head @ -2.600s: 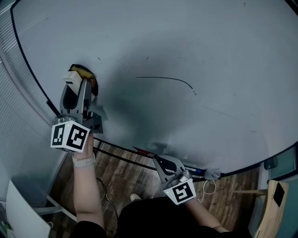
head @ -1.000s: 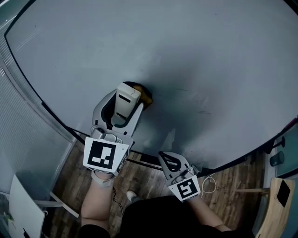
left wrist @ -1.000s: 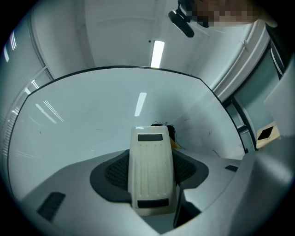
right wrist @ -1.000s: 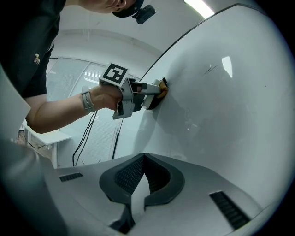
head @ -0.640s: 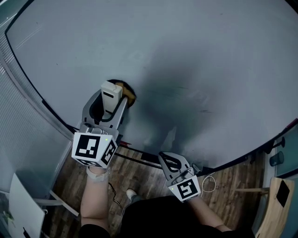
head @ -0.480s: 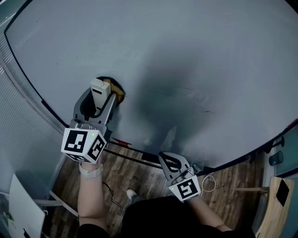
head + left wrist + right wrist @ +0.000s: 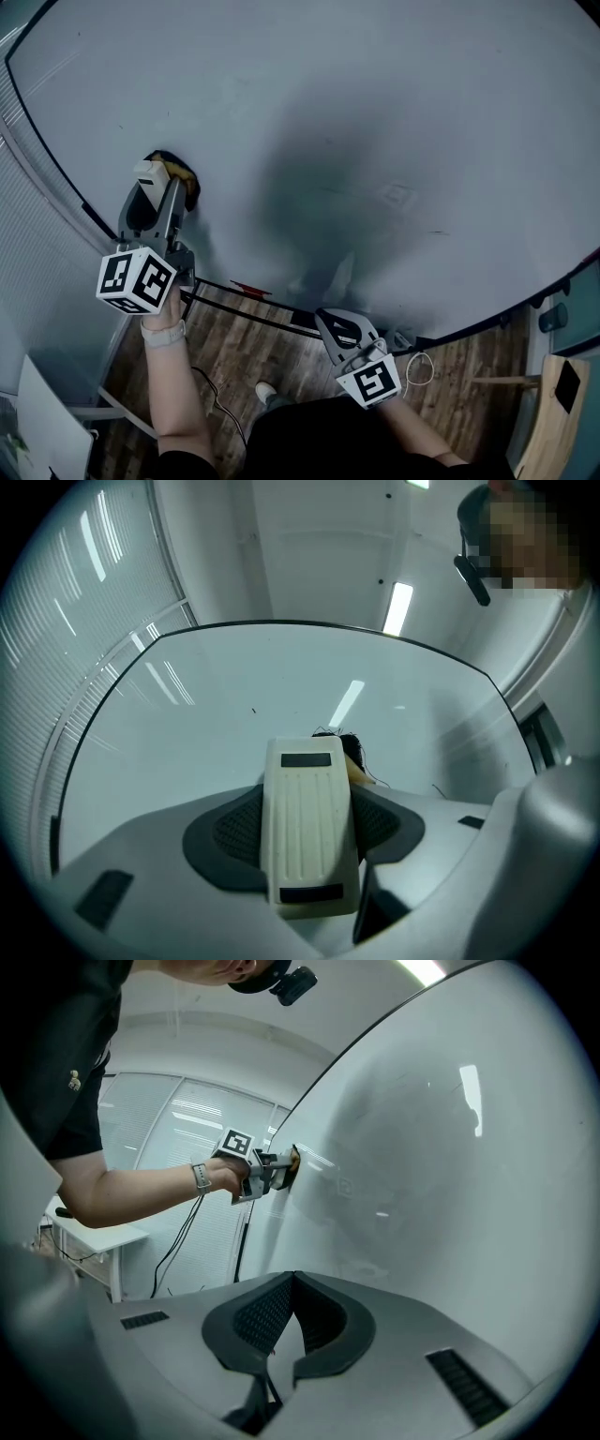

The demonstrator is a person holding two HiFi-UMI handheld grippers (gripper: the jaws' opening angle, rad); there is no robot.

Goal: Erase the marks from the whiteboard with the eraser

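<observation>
The whiteboard [image 7: 375,112] fills most of the head view and shows only tiny specks, one of them [image 7: 437,232] at the right. My left gripper [image 7: 165,180] is at the board's lower left, shut on the cream eraser [image 7: 149,174], whose dark felt presses against the board. In the left gripper view the eraser [image 7: 307,832] lies between the jaws against the whiteboard [image 7: 234,733]. My right gripper [image 7: 333,324] hangs low by the board's bottom edge, shut and empty. The right gripper view shows its jaws [image 7: 293,1283] closed together, with the left gripper [image 7: 270,1172] far off on the whiteboard [image 7: 450,1194].
A marker ledge runs along the board's bottom edge with a red marker [image 7: 246,288] on it. Wooden floor [image 7: 234,347] lies below. A white table [image 7: 37,422] stands at lower left, a wooden piece [image 7: 553,412] at lower right. Window blinds [image 7: 23,206] flank the board's left side.
My left gripper has swept the eraser from the board's lower middle to its lower left. The curved line seen 2.6 s ago is gone. The right gripper has stayed put.
</observation>
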